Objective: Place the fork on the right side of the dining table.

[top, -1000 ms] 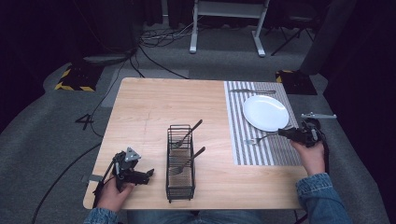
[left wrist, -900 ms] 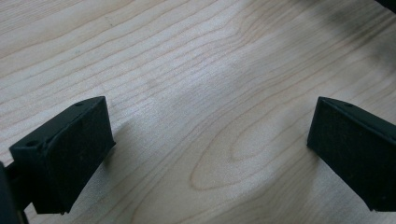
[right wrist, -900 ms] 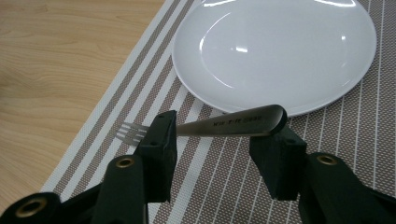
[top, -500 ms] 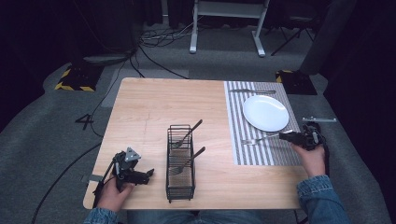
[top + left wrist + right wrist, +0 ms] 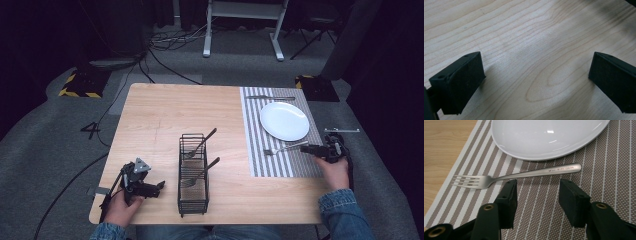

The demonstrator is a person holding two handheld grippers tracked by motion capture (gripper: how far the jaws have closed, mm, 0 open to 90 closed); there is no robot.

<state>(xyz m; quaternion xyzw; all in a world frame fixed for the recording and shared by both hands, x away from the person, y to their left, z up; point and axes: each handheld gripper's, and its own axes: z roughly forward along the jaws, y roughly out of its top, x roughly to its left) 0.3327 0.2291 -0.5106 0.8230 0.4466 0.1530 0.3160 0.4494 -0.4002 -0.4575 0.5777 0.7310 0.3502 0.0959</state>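
Observation:
A silver fork (image 5: 524,175) lies flat on the striped placemat (image 5: 599,170), tines to the left, just below the white plate (image 5: 544,137). My right gripper (image 5: 537,188) is open, its jaw tips just short of the fork's handle with nothing between them. From above, the fork (image 5: 282,148) lies left of the right gripper (image 5: 306,148), near the plate (image 5: 284,121). My left gripper (image 5: 161,186) rests at the table's front left, open over bare wood (image 5: 536,37).
A black wire caddy (image 5: 193,200) stands at the table's middle front with two utensils (image 5: 200,145) leaning in it. A knife (image 5: 270,97) lies at the far end of the placemat (image 5: 265,167). Bare wood stretches between the caddy and the mat.
The right hand has sunk slightly toward the placemat with the fork in front of it. The left hand has not moved.

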